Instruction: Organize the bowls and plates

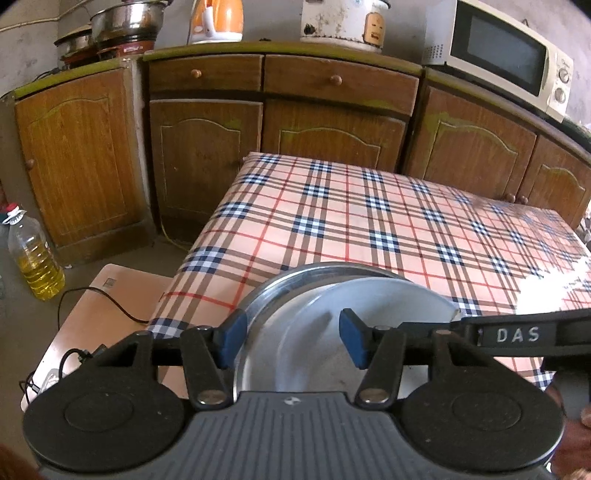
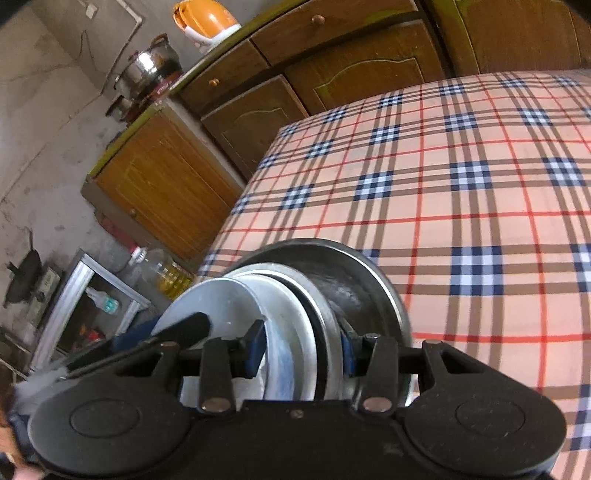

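Plates (image 2: 295, 317) gripped by right tool (image 2: 303, 350), left tool (image 1: 291, 338) spread

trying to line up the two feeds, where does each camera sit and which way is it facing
Left wrist: on the left gripper, level, facing the wooden cabinets across the plaid-clothed table; open blue fingers straddle the stacked steel plates; right gripper tip at right.
Right wrist: on the right gripper, rolled sideways, facing the same plates edge-on.
Shared: plates, table, cabinets, orange kettle.

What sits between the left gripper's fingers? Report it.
Left wrist view: the steel plate rim and part of the white bowl, inside the left gripper.
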Demonstrator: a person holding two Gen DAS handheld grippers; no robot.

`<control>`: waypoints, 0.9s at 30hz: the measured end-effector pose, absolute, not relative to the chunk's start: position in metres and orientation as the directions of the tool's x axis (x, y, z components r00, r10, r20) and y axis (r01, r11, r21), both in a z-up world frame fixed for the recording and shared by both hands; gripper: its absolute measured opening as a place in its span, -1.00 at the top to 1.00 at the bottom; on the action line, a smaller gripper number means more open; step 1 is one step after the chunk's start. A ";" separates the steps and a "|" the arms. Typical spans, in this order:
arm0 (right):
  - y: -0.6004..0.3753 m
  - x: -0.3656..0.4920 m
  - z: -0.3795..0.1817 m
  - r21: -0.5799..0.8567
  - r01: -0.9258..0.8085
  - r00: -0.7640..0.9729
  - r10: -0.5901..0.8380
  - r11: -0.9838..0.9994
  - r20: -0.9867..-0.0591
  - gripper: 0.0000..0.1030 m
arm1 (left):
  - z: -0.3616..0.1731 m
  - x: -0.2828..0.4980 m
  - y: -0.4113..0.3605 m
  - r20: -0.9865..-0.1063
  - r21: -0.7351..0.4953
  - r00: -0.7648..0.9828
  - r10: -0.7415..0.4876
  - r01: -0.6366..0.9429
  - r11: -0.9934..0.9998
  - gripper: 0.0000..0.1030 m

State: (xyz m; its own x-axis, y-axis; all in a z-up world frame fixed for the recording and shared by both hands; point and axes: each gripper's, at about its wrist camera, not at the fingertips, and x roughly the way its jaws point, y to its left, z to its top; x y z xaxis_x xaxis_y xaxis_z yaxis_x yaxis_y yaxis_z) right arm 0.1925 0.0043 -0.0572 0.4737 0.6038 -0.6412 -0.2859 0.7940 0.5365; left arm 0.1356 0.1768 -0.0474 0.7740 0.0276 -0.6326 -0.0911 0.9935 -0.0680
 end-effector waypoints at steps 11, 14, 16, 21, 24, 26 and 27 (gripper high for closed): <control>0.026 0.191 -0.046 0.337 -0.373 0.524 0.496 0.865 -0.692 -0.11 | -0.044 0.105 0.183 -0.615 -0.128 0.789 0.003 -0.104 0.986 -0.09; 0.036 0.188 -0.039 0.248 -0.397 0.564 0.449 0.883 -0.693 -0.13 | -0.044 0.100 0.185 -0.618 -0.157 0.786 -0.017 -0.103 0.982 -0.11; 0.043 0.185 -0.034 0.182 -0.404 0.587 0.407 0.897 -0.700 -0.14 | -0.043 0.097 0.184 -0.621 -0.155 0.784 -0.015 -0.105 0.982 -0.11; 0.041 0.171 -0.022 0.106 -0.373 0.653 0.342 0.922 -0.675 -0.22 | -0.037 0.090 0.183 -0.618 -0.156 0.786 -0.009 -0.112 0.981 -0.19; 0.033 0.160 -0.009 0.109 -0.361 0.673 0.340 0.926 -0.656 -0.23 | -0.032 0.083 0.180 -0.620 -0.148 0.785 -0.004 -0.112 0.983 -0.25; 0.026 0.150 0.001 0.113 -0.363 0.686 0.347 0.925 -0.639 -0.29 | -0.029 0.078 0.176 -0.620 -0.141 0.785 -0.001 -0.110 0.984 -0.32; 0.023 0.144 0.005 0.110 -0.364 0.692 0.348 0.925 -0.632 -0.31 | -0.028 0.075 0.174 -0.618 -0.137 0.786 0.001 -0.109 0.985 -0.36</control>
